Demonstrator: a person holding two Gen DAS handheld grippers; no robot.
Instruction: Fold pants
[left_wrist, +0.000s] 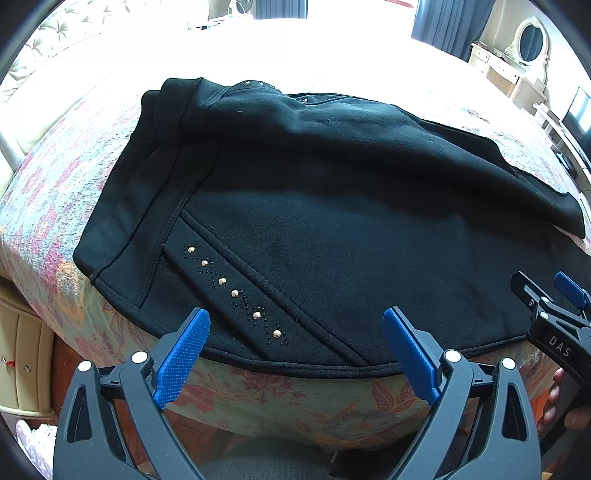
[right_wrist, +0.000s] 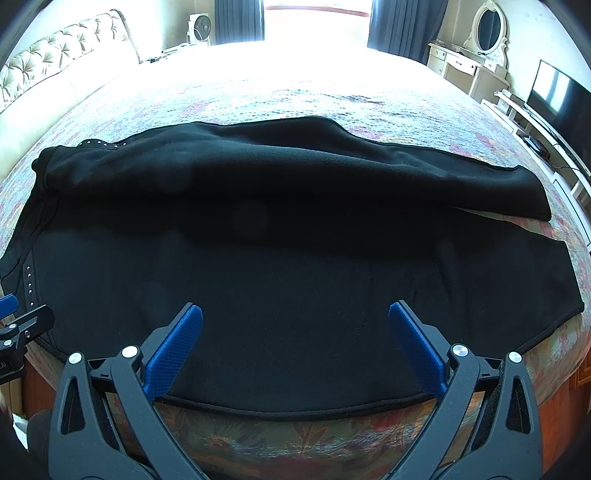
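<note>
Pants (left_wrist: 314, 229), one black pair, lie across bed (left_wrist: 280, 402), waistband left, six studs (left_wrist: 235, 293) along pocket. Left gripper (left_wrist: 295, 350) and right gripper (right_wrist: 295, 347): both spread apart, gripping nothing, at near hem.

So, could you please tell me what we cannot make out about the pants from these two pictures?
- Far edge of the pants, left wrist view: the raised fold hides whatever lies behind it.
- Layers beneath the upper leg, right wrist view: black cloth in shadow, so seams are unreadable.
- Far end of the bed, both views: washed out by window glare.
- Right claw, left wrist view: cut off by the frame edge.
</note>
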